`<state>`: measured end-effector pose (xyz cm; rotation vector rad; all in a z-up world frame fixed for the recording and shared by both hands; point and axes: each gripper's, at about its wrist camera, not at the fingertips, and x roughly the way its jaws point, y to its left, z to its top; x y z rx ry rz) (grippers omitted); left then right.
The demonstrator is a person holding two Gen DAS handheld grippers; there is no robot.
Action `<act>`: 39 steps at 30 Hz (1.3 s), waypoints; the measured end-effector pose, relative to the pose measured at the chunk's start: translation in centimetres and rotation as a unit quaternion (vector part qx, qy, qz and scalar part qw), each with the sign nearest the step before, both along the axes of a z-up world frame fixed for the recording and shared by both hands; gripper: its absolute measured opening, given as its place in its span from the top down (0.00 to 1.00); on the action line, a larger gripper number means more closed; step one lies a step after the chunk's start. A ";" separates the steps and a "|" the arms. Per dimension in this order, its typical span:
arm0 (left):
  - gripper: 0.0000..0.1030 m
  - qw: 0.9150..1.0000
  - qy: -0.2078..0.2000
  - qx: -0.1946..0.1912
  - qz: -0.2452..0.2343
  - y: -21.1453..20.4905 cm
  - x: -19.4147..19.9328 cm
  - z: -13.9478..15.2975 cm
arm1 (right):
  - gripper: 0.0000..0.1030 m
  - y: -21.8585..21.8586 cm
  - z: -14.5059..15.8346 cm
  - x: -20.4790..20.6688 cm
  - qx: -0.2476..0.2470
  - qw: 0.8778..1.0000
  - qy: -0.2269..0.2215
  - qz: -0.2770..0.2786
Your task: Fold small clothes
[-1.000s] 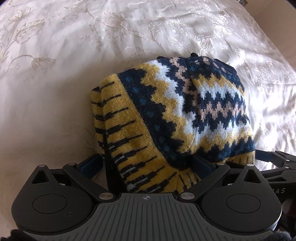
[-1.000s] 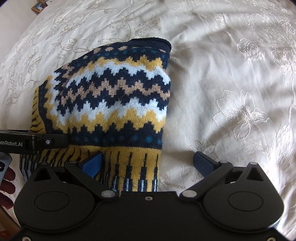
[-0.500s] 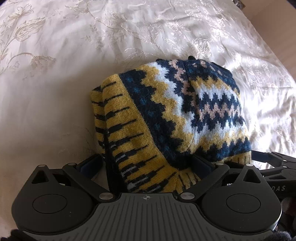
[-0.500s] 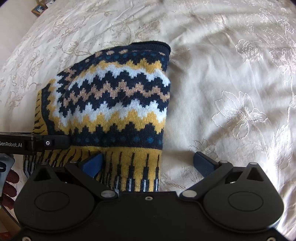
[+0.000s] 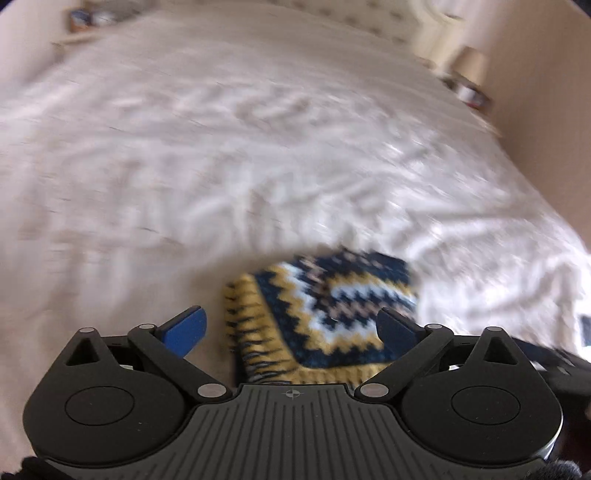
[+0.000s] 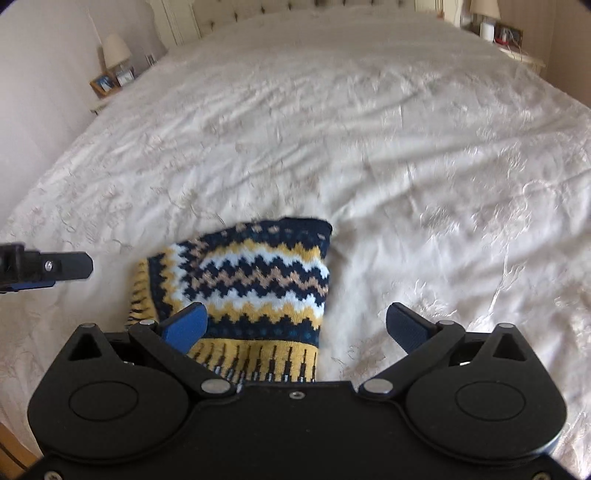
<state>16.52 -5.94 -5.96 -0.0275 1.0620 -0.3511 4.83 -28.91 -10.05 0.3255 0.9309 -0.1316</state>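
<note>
both grippers (image 5: 291,325) (image 6: 295,323) wide, empty, above sweater (image 6: 251,273)

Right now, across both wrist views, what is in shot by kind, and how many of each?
Knitted garments: 1, the zigzag sweater, folded on the bedspread
Grippers: 2, left gripper and right gripper, jaws apart on both
Bedside lamps: 2, left lamp and right lamp
Picture frames: 1, wooden frame
Total: 6

Folded knit garment (image 6: 255,280), navy with yellow, white and tan zigzag bands and a yellow-and-black ribbed hem toward the cameras, lies flat as a compact bundle (image 5: 325,317) on the cream embroidered bedspread (image 6: 369,147).
</note>
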 end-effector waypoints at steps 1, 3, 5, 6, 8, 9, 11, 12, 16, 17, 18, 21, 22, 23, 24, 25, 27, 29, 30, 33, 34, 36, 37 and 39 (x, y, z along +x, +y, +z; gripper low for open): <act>0.15 0.999 -0.007 0.027 0.023 -0.3 -0.3 0.8 | 0.00 -0.1 0.4 -0.4 0.003 1.000 -0.006 -0.001; 0.15 0.996 -0.011 0.064 0.052 -0.6 -0.9 1.6 | 0.01 -0.3 1.1 -0.8 0.009 1.000 -0.016 0.004; 0.16 0.996 -0.010 0.060 0.060 -0.4 -1.6 2.2 | 0.01 -0.1 1.8 -1.5 0.014 0.999 -0.025 0.014; 0.17 0.996 -0.007 0.050 0.067 -0.3 -2.0 2.4 | 0.01 0.0 2.1 -1.9 0.017 0.999 -0.029 0.022; 0.17 0.996 0.002 0.035 0.076 -0.1 -3.0 2.8 | 0.01 0.2 2.8 -2.8 0.020 0.999 -0.039 0.030; 0.17 0.996 0.004 0.036 0.079 -0.1 -3.6 3.0 | 0.01 0.3 3.2 -3.3 0.021 0.998 -0.046 0.033; 0.18 0.996 0.002 0.041 0.082 0.0 -4.9 3.3 | 0.01 0.5 3.9 -4.3 0.017 0.998 -0.054 0.034; 0.18 0.996 0.003 0.041 0.082 0.0 -5.3 3.2 | 0.01 0.7 4.3 -4.9 0.012 0.998 -0.059 0.035; 0.18 0.995 0.006 0.036 0.095 0.0 -7.5 3.6 | 0.01 1.4 5.6 -6.8 -0.005 0.996 -0.077 0.042; 0.18 0.995 0.003 0.037 0.098 0.0 -8.1 3.8 | 0.01 1.5 5.9 -7.3 -0.009 0.996 -0.083 0.043; 0.18 0.994 -0.002 0.040 0.102 0.1 -8.7 4.0 | 0.01 1.7 6.2 -7.8 -0.013 0.995 -0.089 0.045; 0.18 0.993 -0.010 0.048 0.104 0.2 -10.2 4.4 | 0.01 2.2 7.0 -9.1 -0.017 0.993 -0.102 0.051; 0.18 0.993 -0.010 0.052 0.105 0.2 -10.5 4.4 | 0.01 2.3 7.2 -9.4 -0.018 0.993 -0.104 0.052; 0.18 0.993 -0.010 0.056 0.106 0.2 -11.0 4.5 | 0.01 2.4 7.3 -9.8 -0.019 0.993 -0.105 0.052; 0.18 0.992 -0.011 0.062 0.108 0.2 -11.3 4.5 | 0.01 2.5 7.5 -10.0 -0.021 0.993 -0.107 0.053; 0.18 0.991 -0.013 0.070 0.112 0.3 -11.8 4.5 | 0.01 2.5 7.6 -10.3 -0.021 0.992 -0.108 0.054; 0.18 0.990 -0.020 0.081 0.115 0.3 -12.5 4.6 | 0.01 2.7 7.8 -10.9 -0.019 0.992 -0.111 0.054; 0.18 0.989 -0.022 0.087 0.114 0.3 -13.2 4.6 | 0.01 2.8 8.0 -11.4 -0.018 0.992 -0.111 0.055; 0.18 0.989 -0.022 0.087 0.115 0.4 -13.4 4.6 | 0.01 2.9 8.0 -11.6 -0.018 0.992 -0.110 0.055; 0.18 0.991 -0.021 0.080 0.109 0.6 -14.2 4.5 | 0.01 3.1 7.9 -12.2 -0.014 0.993 -0.104 0.056; 0.18 0.991 -0.022 0.080 0.109 0.6 -14.4 4.5 | 0.01 3.1 7.8 -12.3 -0.013 0.993 -0.101 0.056; 0.18 0.991 -0.024 0.084 0.106 0.5 -14.8 4.5 | 0.01 3.1 7.7 -12.6 -0.013 0.994 -0.097 0.056; 0.18 0.990 -0.023 0.086 0.105 0.5 -15.0 4.5 | 0.01 3.1 7.6 -12.8 -0.011 0.994 -0.096 0.056; 0.18 0.991 -0.019 0.087 0.104 0.3 -15.4 4.3 | 0.01 3.1 7.6 -13.2 -0.008 0.994 -0.092 0.055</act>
